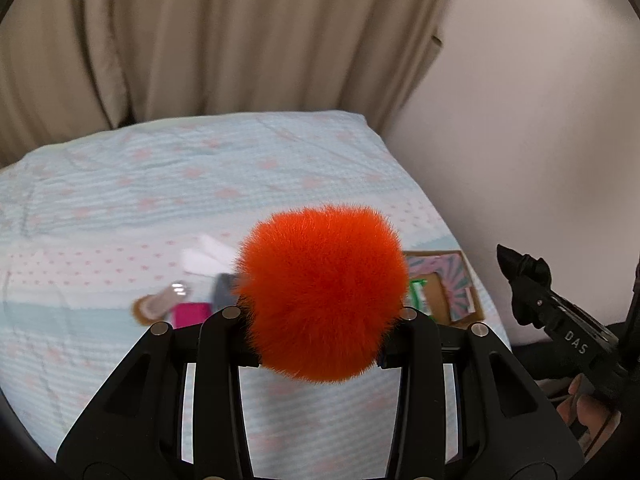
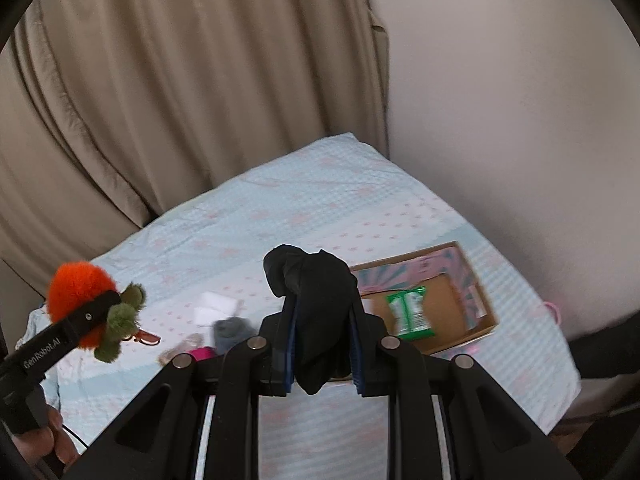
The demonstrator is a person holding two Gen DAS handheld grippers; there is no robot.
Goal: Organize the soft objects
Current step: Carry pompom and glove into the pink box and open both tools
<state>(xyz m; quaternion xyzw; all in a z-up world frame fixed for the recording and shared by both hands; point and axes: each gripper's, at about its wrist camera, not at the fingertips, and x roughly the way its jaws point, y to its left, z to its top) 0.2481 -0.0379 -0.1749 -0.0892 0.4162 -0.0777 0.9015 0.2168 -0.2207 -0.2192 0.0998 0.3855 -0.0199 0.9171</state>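
My left gripper is shut on a fluffy orange pom-pom toy and holds it above the bed; in the right wrist view the toy shows green fuzzy leaves. My right gripper is shut on a bundle of black cloth, also held above the bed; it shows at the right edge of the left wrist view. A cardboard box with a pink-teal patterned lining lies on the bed near the wall and holds a green packet.
On the light blue bedspread lie white folded cloths, a grey sock, a pink item and a brown slipper-like item. Beige curtains hang behind the bed; a pale wall runs along its right.
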